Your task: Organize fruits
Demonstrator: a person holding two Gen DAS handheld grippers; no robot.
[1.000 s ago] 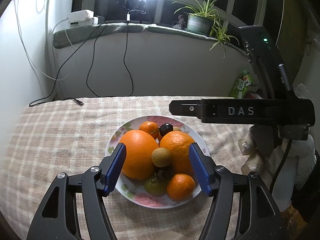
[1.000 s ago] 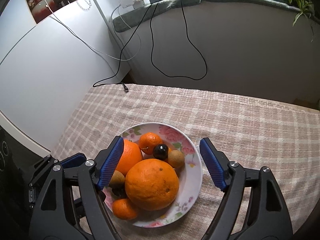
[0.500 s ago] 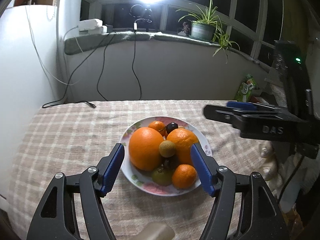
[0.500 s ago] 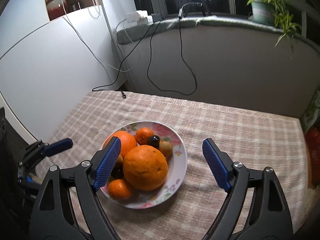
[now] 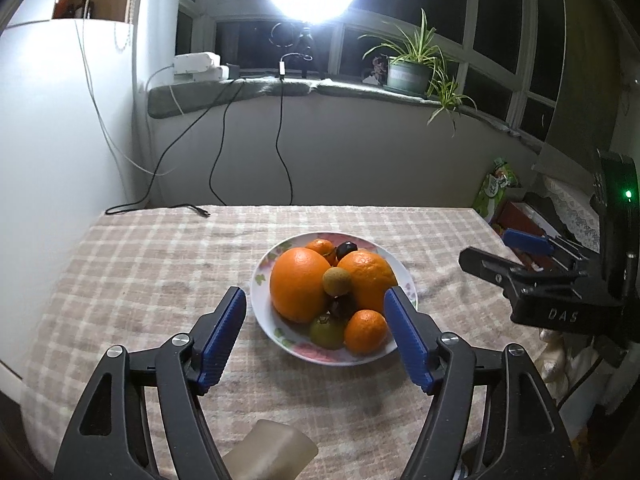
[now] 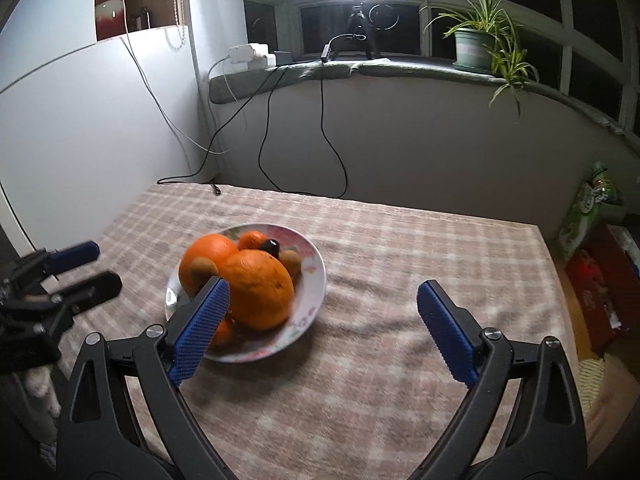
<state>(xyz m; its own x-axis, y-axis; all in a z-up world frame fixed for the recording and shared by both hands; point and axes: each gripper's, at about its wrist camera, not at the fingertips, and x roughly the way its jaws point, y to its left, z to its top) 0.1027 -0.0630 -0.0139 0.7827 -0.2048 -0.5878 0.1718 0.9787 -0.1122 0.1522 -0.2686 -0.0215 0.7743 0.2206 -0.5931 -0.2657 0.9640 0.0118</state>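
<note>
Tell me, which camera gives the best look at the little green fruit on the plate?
The left wrist view. There the green fruit lies in plain sight at the plate's near edge, beside a small orange. In the right wrist view the near big orange and that gripper's own finger cover that side of the plate, so it cannot be made out.

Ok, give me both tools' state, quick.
Left tool: jaws opening, holding nothing, plate of fruit beyond.
Right tool: jaws opening wide, empty.
</note>
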